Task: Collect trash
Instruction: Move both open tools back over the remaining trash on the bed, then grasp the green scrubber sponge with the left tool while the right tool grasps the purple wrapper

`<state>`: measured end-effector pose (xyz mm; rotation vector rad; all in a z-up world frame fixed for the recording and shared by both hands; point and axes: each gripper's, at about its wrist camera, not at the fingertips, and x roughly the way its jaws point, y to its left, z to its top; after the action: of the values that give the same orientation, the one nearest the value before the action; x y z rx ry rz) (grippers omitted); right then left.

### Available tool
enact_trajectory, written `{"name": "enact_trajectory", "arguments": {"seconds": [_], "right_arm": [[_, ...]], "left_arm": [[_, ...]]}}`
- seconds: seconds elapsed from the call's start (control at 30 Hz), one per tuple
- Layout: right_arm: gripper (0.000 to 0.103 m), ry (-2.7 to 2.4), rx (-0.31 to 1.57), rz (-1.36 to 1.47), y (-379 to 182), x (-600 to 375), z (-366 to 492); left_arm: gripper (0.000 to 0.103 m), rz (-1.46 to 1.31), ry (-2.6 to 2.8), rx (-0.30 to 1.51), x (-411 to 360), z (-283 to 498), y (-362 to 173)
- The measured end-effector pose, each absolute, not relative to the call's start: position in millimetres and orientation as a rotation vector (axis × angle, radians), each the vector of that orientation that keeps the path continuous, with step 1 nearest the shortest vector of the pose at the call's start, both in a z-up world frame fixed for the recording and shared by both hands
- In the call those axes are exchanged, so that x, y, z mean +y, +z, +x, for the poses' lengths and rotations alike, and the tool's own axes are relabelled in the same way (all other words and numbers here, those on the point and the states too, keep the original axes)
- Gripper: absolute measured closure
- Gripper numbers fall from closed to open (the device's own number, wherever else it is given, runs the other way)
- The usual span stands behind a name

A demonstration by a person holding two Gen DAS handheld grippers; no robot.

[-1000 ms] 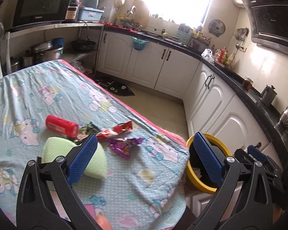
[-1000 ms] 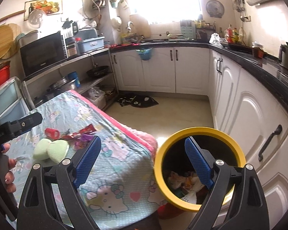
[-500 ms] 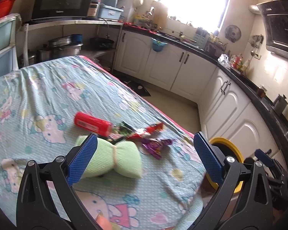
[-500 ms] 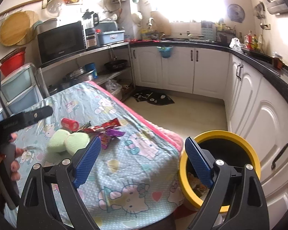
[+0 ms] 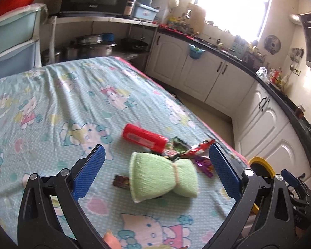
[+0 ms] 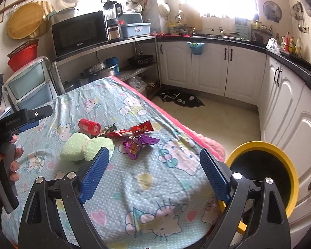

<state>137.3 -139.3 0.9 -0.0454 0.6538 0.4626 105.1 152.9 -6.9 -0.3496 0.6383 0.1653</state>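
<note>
Swinging back w/ both tongs wide & empty, left tongs (image 5: 154, 171) framed wrappers (image 5: 188, 151) at 12 now; bin (image 6: 280, 151) slid to 3.

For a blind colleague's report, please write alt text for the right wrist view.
The open right gripper hovers over a cartoon-print tablecloth with a green sponge, a red can, and red and purple wrappers. A yellow-rimmed bin stands at the right, kitchen cabinets behind.

Home kitchen, microwave (image 6: 79, 32), cabinets (image 6: 209, 68), probably sink
</note>
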Motion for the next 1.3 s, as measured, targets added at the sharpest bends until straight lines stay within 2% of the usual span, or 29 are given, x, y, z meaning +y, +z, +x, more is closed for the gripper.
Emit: {"name": "enact_trajectory", "arguments": {"seconds": [0.53, 0.67, 1.13, 1.3], "right_arm": [[0.017, 0.466, 0.756, -0.021, -33.8, -114.4, 174.7], [0.017, 0.467, 0.782, -0.005, -42.3, -113.6, 185.3], [0.017, 0.506, 0.913, 0.153, -69.1, -94.0, 233.4], [0.017, 0.502, 0.982, 0.241, -85.2, -85.7, 248.2]], "left_arm": [[0.011, -0.525, 0.046, 0.794, 174.8, 119.5, -66.2], [0.019, -0.54, 0.037, 0.803, 174.9, 125.9, -74.0], [0.02, -0.523, 0.012, 0.841, 171.9, 153.5, -88.2], [0.029, -0.504, 0.016, 0.86, 171.1, 158.2, -94.1]]}}
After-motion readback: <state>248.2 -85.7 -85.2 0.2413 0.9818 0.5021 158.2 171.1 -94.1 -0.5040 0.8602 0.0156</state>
